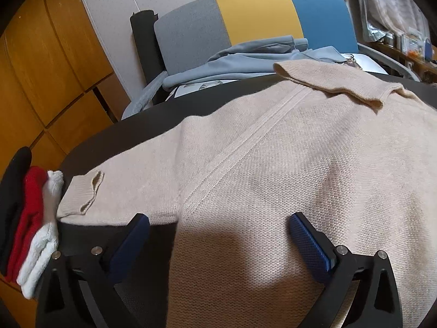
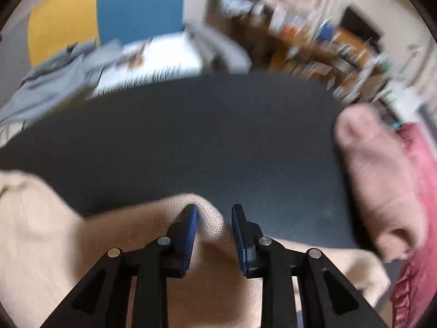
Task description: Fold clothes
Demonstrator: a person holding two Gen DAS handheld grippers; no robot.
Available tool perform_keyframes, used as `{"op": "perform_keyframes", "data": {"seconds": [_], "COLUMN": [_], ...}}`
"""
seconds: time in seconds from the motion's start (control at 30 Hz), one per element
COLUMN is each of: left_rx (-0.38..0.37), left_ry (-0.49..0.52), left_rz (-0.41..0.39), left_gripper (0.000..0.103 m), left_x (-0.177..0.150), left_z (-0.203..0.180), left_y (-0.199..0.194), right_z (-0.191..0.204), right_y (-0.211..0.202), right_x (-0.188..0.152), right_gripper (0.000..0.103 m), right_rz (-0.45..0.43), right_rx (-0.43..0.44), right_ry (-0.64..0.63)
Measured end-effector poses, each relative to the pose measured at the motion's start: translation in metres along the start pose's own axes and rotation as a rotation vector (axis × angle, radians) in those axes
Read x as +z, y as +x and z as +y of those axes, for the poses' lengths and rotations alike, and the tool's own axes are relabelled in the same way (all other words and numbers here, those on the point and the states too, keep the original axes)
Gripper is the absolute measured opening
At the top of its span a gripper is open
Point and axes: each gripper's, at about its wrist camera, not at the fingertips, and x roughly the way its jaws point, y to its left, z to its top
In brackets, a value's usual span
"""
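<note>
Sweater (image 1: 273, 169) hem overhanging table (image 1: 90, 147) near edge.

We list one beige knit sweater (image 1: 273, 169), spread flat on the dark tabletop (image 2: 191, 136), one sleeve (image 1: 109, 188) stretched out sideways, cuff open; raised seam runs diagonally; collar edge folded over at the far side.

You have one beige sweater (image 1: 273, 177) under your two grippers, three folded garments (image 1: 32, 229) stacked left of the left tool, and one chair (image 1: 254, 13) beyond it.
</note>
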Motion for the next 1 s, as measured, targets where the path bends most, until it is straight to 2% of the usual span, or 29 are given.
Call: {"op": "perform_keyframes", "data": {"seconds": [0.03, 0.07, 0.13, 0.17, 0.3, 0.37, 0.47, 0.5, 0.53, 0.57, 0.67, 0.77, 0.83, 0.93, 1.0], "left_rx": [-0.008, -0.016, -0.035, -0.051, -0.085, -0.093, -0.100, -0.102, -0.105, -0.111, -0.133, -0.158, -0.171, -0.180, -0.174], "left_ry": [-0.008, -0.016, -0.035, -0.051, -0.089, -0.098, -0.102, -0.104, -0.106, -0.111, -0.131, -0.153, -0.166, -0.177, -0.173], "left_rz": [0.003, 0.006, 0.015, 0.024, 0.043, 0.045, 0.044, 0.045, 0.046, 0.048, 0.055, 0.067, 0.073, 0.078, 0.077], "left_gripper": [0.103, 0.103, 0.103, 0.103, 0.103, 0.103, 0.103, 0.103, 0.103, 0.103, 0.103, 0.103, 0.103, 0.103, 0.103], "left_x": [0.000, 0.000, 0.000, 0.000, -0.001, -0.001, -0.002, -0.002, -0.003, -0.003, -0.005, -0.006, -0.007, -0.008, -0.009], "left_z": [0.001, 0.002, 0.005, 0.008, 0.014, 0.015, 0.017, 0.017, 0.017, 0.018, 0.021, 0.025, 0.027, 0.028, 0.027], "left_y": [0.001, 0.002, 0.004, 0.005, 0.008, 0.009, 0.009, 0.009, 0.010, 0.010, 0.011, 0.014, 0.015, 0.015, 0.013], "right_z": [0.013, 0.032, 0.076, 0.095, 0.178, 0.209, 0.236, 0.241, 0.245, 0.249, 0.252, 0.250, 0.248, 0.237, 0.220], "right_y": [-0.020, -0.041, -0.068, -0.073, -0.057, -0.032, -0.004, -0.002, -0.001, 0.001, -0.005, 0.003, 0.013, 0.039, 0.052], "right_x": [0.002, 0.003, 0.001, -0.002, -0.014, -0.018, -0.025, -0.022, -0.020, -0.017, 0.011, 0.050, 0.067, 0.081, 0.083], "right_gripper": [0.027, 0.029, 0.032, 0.032, 0.032, 0.032, 0.032, 0.030, 0.017, 0.009, 0.007, 0.007, 0.011, 0.028, 0.028], "right_rz": [-0.078, -0.150, -0.184, -0.160, 0.129, 0.282, 0.419, 0.416, 0.412, 0.406, 0.296, 0.191, 0.161, 0.183, 0.185], "right_rx": [0.009, 0.088, 0.290, 0.380, 0.821, 0.945, 1.057, 1.070, 1.083, 1.094, 1.071, 1.005, 0.951, 0.835, 0.766], "right_ry": [0.001, -0.015, -0.091, -0.117, -0.108, 0.006, 0.178, 0.202, 0.225, 0.247, 0.273, 0.310, 0.325, 0.360, 0.420]}}
